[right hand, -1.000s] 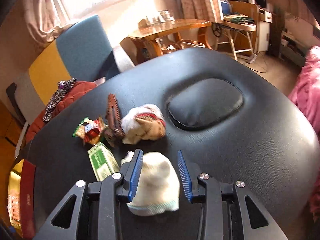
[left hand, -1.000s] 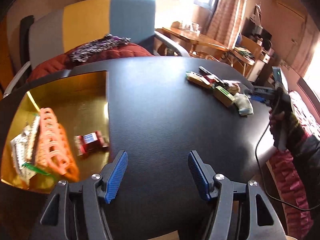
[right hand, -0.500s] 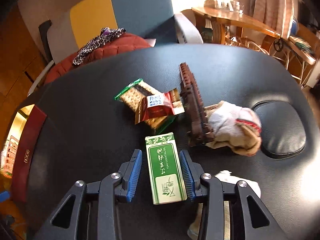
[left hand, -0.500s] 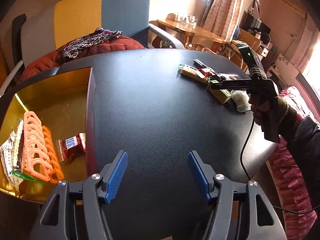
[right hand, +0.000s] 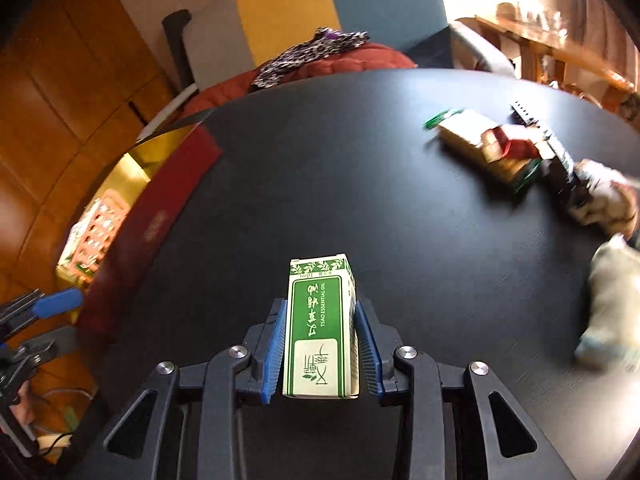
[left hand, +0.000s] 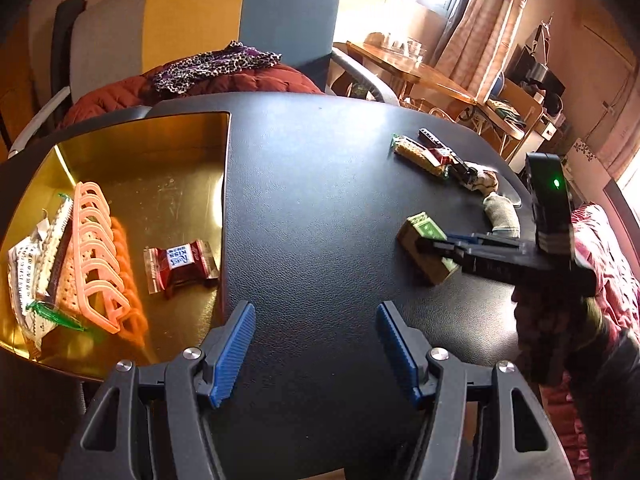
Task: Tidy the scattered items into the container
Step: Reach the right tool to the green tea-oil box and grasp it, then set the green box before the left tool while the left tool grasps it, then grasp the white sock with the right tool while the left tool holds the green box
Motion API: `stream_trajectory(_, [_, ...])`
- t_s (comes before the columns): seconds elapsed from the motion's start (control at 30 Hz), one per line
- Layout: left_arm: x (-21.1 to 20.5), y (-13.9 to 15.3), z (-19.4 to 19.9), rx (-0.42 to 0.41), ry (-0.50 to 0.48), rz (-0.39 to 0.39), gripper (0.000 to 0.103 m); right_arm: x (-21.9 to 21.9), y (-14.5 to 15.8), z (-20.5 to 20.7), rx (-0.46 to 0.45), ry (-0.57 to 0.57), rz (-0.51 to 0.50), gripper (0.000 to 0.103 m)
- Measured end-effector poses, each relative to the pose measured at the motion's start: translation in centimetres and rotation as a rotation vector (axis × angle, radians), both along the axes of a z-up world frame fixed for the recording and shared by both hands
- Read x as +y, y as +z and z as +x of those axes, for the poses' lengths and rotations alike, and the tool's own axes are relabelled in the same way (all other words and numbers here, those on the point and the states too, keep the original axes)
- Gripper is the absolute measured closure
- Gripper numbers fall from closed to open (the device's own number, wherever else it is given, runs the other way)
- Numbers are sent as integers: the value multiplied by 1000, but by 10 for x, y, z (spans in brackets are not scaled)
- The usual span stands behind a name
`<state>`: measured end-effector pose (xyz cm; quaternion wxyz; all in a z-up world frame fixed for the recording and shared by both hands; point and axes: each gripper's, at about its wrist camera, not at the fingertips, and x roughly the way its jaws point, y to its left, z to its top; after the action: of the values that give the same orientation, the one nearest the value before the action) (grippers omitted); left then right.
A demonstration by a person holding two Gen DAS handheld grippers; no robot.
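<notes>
Right gripper [right hand: 320, 344] jaws clamped on box [right hand: 320, 326]; left gripper [left hand: 316, 354] jaws apart, empty. Carry box level, clear tin [left hand: 160, 136] wall before releasing.

The right gripper [right hand: 320, 346] has its blue pads pressed against both long sides of a green and white carton [right hand: 321, 326], which points away from the camera over the black table [right hand: 360, 184]. Far right, a blurred cluster lies together: a cracker pack [right hand: 466, 136], a red wrapper [right hand: 516, 146], a dark strip [right hand: 560, 164] and what may be two pale socks [right hand: 612, 300]. At left, the gold-lined container [right hand: 132, 176] with a red wall [right hand: 160, 216] holds a pink item [right hand: 94, 236]. The left gripper's blue fingertip [right hand: 56, 304] shows at the left edge.
</notes>
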<state>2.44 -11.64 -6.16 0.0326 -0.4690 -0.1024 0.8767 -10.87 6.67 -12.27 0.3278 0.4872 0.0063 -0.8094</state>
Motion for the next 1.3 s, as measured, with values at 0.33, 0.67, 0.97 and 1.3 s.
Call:
stream_trajectory(0.33, [58, 1, -48, -6, -131, 48, 39, 71, 14, 43, 41, -238, -84, 45])
stream_trajectory(0.67, [122, -23, -83, -49, -203, -55, 39, 136, 14, 57, 76, -436, -69, 45])
stream_trajectory(0.97, [116, -45, -94, -68, -168, -132, 56, 167, 14, 48, 91, -528, -65, 45])
stream_trajectory(1.3, [78, -58, -70, -95, -153, -117, 68, 173, 22, -10, 134, -595, -52, 39])
